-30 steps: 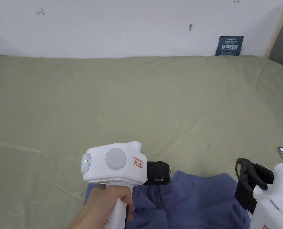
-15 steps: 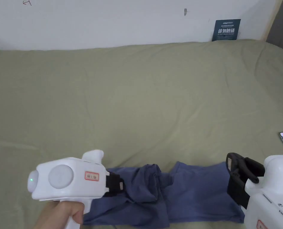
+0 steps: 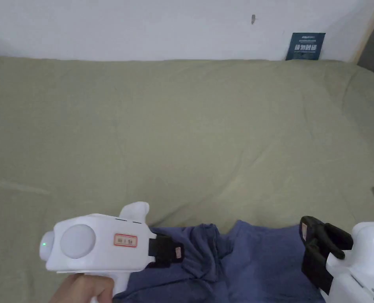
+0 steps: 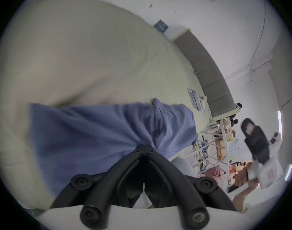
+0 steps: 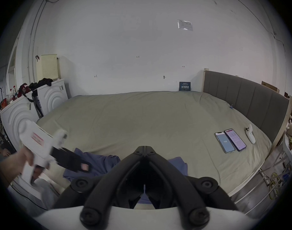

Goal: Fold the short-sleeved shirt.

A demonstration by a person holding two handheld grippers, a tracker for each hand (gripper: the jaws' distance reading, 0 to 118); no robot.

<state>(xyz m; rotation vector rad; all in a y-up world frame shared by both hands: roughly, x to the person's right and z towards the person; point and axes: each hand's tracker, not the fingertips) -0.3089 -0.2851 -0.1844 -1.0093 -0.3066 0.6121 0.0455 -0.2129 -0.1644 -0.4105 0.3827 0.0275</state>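
— Blue cotton is what we are working with: the short-sleeved shirt (image 3: 237, 264) is lying bunched along the near edge of the bed (image 3: 182, 130), at about six o'clock in the head view.

— And which hand-held gripper are we using on it?

— We are holding the left hand-held gripper (image 3: 177, 252) at the shirt's left end. In its own view the jaws are meeting at the tips with blue cloth gathering into them (image 4: 144, 148), so we are judging it clamped on the fabric.

— What about the right one?

— We are keeping the right hand-held gripper (image 3: 306, 232) at roughly four o'clock, over the shirt's right end. In the right gripper view its jaws are together (image 5: 144, 148), and we are not seeing cloth between them, though part of the shirt is hidden behind the jaws.

— So how is the shirt running?

— We are reading its long axis as going from nine o'clock to three o'clock, parallel to the bed's near edge, with a crumpled ridge near the middle. The left hand is the one already on it; the right is close but free.

— Then what does the coming move turn on?

— We are thinking the right jaws need to part and take the right end, so both hands can spread the cloth flat toward twelve o'clock. The two phones (image 5: 230, 139) are lying well apart at three o'clock.
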